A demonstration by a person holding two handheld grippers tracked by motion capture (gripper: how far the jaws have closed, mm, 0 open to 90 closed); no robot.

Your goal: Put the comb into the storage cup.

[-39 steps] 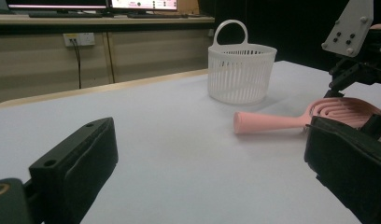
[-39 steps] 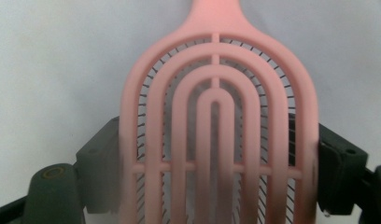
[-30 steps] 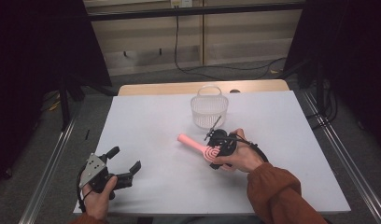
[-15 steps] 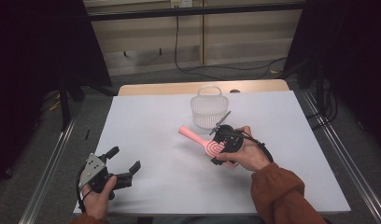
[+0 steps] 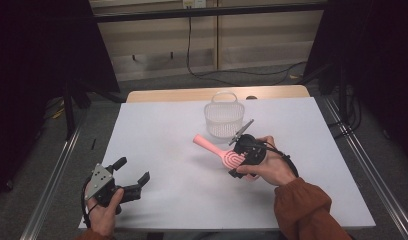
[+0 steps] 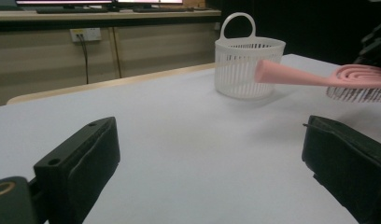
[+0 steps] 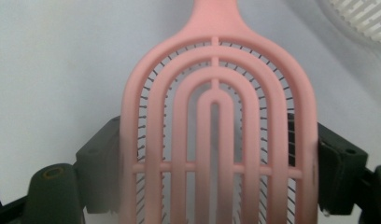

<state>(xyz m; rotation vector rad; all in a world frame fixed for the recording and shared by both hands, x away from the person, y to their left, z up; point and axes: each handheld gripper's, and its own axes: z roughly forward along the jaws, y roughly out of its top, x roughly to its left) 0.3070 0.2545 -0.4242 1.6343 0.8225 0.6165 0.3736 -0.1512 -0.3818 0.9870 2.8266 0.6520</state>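
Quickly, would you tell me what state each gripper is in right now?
Left gripper: open, holding nothing, low over the table.
Right gripper: shut on the pink hairbrush, clamping its head from both sides.

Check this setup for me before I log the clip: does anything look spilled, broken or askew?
Nothing stands out. The white basket stands upright on the table, the pink brush looks intact in the right gripper, and the left gripper sits open near the table's edge.
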